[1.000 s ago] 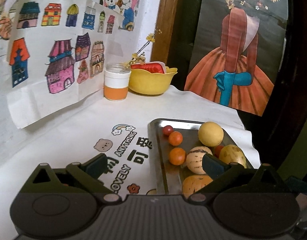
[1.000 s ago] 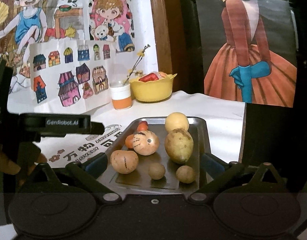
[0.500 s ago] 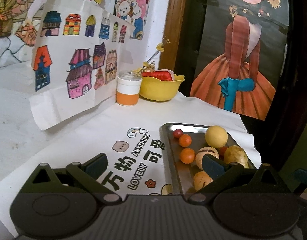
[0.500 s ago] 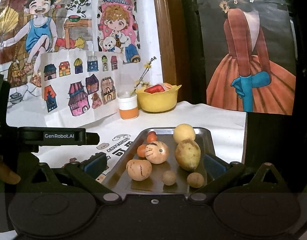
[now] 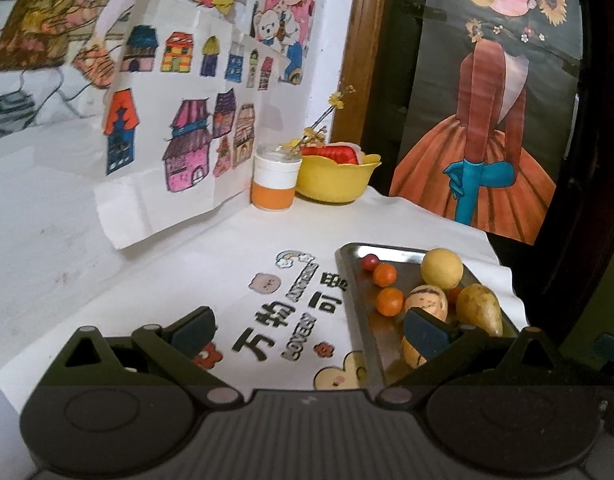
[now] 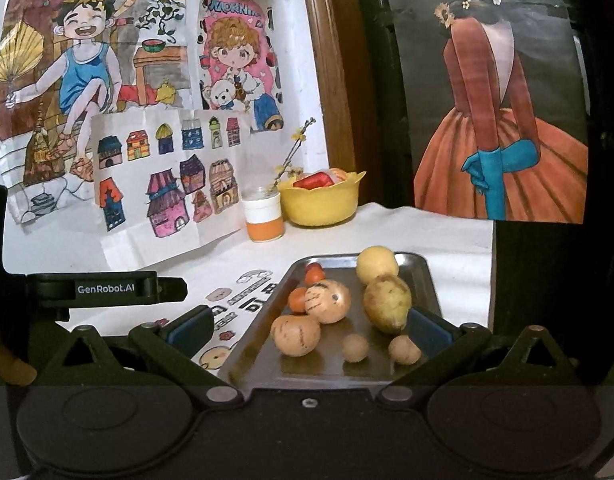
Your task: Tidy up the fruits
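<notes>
Rectangular stainless-steel tray point(image 6: 429, 276) on the white printed tablecloth point(image 5: 235, 264), near the table's right edge, loaded with fruit. In the right wrist view: round pale-yellow fruit point(image 6: 377, 266) at the far end, lumpy yellow-green pear-shaped fruit point(image 6: 387, 302) just in front of it and touching it, striped tan melon-like fruit point(image 6: 327, 301) to the left of that, second striped tan fruit point(image 6: 296, 335) nearer the camera, two small round brown fruits point(image 6: 355, 347) point(image 6: 404, 349) side by side at the near end. Small orange tomatoes point(image 5: 384, 274) point(image 5: 389, 301) and a small red cherry tomato point(image 5: 369, 261) along the tray's left side, seen best in the left wrist view.

Left gripper point(image 5: 311, 326) spread wide, holding nothing, hovering over the tablecloth lettering with its right blue pad point(image 5: 425, 332) in front of the tray's near left part. Right gripper point(image 6: 309, 326) likewise spread wide and empty, low over the near end of the tray, fruits framed between its blue pads point(image 6: 189, 326), none touched.

At the back corner: yellow scalloped plastic bowl point(image 5: 334, 182) with something red inside, just beside a white-and-orange jar point(image 5: 274, 182) bearing a sprig of yellow flowers. Paper sheet of coloured house drawings point(image 5: 179, 136) leaning on the wall behind
</notes>
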Demonstrator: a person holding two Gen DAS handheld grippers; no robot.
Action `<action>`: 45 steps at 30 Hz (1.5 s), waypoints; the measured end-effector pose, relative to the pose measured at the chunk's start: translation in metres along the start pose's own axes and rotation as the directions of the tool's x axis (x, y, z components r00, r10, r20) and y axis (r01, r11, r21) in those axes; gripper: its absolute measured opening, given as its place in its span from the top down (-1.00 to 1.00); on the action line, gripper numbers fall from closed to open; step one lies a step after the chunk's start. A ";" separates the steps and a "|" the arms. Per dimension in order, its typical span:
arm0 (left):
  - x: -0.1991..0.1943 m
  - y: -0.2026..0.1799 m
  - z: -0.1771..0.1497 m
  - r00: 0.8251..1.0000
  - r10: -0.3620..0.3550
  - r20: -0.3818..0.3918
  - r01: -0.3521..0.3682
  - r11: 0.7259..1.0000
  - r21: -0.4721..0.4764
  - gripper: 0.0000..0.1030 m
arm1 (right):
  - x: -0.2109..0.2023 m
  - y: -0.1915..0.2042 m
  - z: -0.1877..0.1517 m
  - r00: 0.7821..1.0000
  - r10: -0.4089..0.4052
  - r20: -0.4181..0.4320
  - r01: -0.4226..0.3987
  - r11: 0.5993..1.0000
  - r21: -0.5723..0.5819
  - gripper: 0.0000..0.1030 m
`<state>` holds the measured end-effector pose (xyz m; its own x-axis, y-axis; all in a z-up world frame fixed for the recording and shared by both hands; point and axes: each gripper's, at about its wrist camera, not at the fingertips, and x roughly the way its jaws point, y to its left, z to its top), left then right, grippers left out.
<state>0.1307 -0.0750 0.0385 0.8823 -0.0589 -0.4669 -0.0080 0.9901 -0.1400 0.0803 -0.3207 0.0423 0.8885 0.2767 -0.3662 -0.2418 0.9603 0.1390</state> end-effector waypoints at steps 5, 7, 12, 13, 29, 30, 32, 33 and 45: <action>-0.005 0.011 -0.009 1.000 0.014 -0.014 -0.015 1.000 -0.020 -0.99 | -0.003 0.011 -0.006 1.000 0.009 -0.005 -0.010 1.000 -0.011 -0.99; -0.008 0.015 -0.012 1.000 0.022 -0.016 -0.022 1.000 -0.022 -0.99 | -0.005 0.015 -0.007 1.000 0.010 0.005 -0.010 1.000 -0.015 -0.99; -0.015 0.022 -0.018 0.999 0.035 -0.016 -0.035 0.999 -0.027 -0.99 | -0.011 0.023 -0.008 1.000 0.004 0.025 -0.003 1.000 -0.029 -0.99; -0.016 0.024 -0.018 0.999 0.038 -0.014 -0.038 0.999 -0.027 -0.99 | -0.012 0.024 -0.008 1.000 0.003 0.028 -0.002 0.999 -0.032 -0.99; -0.044 0.043 -0.028 0.997 0.073 0.029 -0.073 0.997 -0.008 -0.99 | -0.025 0.049 -0.016 0.995 -0.047 0.086 0.051 0.998 -0.046 -0.99; -0.047 0.044 -0.029 0.997 0.073 0.032 -0.073 0.997 -0.005 -0.99 | -0.027 0.050 -0.017 0.994 -0.053 0.093 0.057 0.997 -0.049 -0.99; -0.050 0.047 -0.031 0.996 0.082 0.037 -0.082 0.997 0.003 -0.99 | -0.030 0.054 -0.018 0.992 -0.068 0.108 0.074 0.996 -0.057 -0.99; -0.052 0.048 -0.032 0.995 0.088 0.040 -0.089 0.996 0.006 -0.99 | -0.031 0.056 -0.018 0.991 -0.069 0.114 0.077 0.995 -0.062 -0.99; -0.067 0.055 -0.043 0.993 0.102 0.056 -0.102 0.995 0.007 -0.99 | -0.042 0.070 -0.023 0.989 -0.066 0.132 0.077 0.993 -0.084 -0.99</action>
<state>0.0509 -0.0222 0.0241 0.9021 0.0492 -0.4288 -0.0948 0.9918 -0.0856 0.0175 -0.2641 0.0465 0.9461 0.2061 -0.2497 -0.2045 0.9783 0.0327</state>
